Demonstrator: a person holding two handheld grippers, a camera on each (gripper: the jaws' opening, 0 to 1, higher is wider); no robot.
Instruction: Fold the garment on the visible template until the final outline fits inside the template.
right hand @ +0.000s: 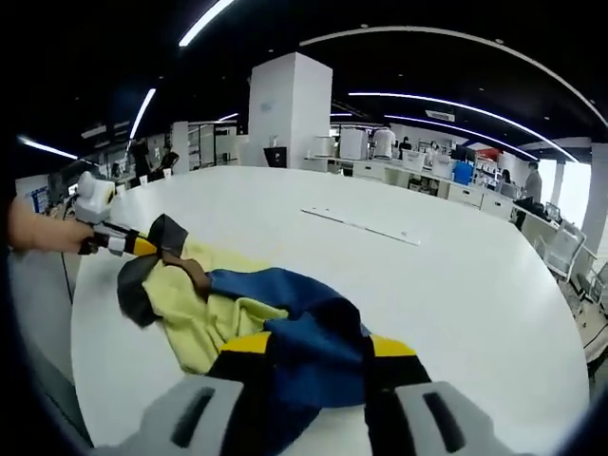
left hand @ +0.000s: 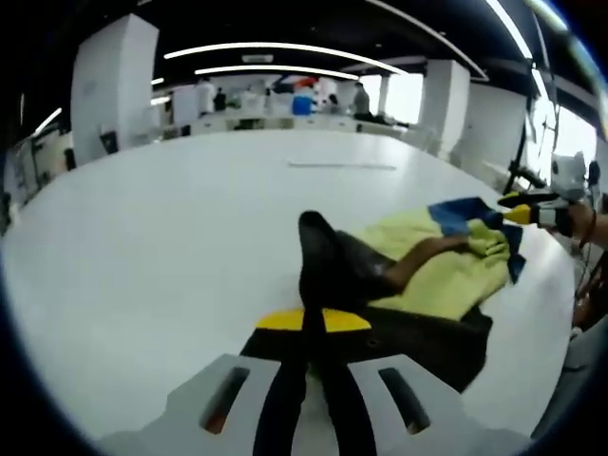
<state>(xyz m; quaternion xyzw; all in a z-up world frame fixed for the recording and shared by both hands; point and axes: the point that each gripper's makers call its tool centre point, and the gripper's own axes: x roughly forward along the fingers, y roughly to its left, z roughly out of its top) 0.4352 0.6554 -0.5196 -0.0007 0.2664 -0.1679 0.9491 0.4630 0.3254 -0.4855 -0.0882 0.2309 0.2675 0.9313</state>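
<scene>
A yellow, blue, black and brown garment [left hand: 446, 275] lies bunched on the white table [left hand: 142, 237], stretched between both grippers. My left gripper [left hand: 313, 321] is shut on a dark black-brown edge of it, which stands up just past the yellow-tipped jaws. My right gripper [left hand: 521, 211] enters that view from the right, pinching the blue corner. In the right gripper view the garment [right hand: 204, 313] spreads from my right gripper [right hand: 313, 347], shut on blue cloth, out to my left gripper [right hand: 142, 245], which holds a dark corner at the left table edge.
A thin pale strip [left hand: 342, 165] lies flat farther out on the table, also seen as the strip [right hand: 366, 226]. A hand [right hand: 38, 233] holds the left gripper. White pillars, desks and several people stand in the background beyond the table.
</scene>
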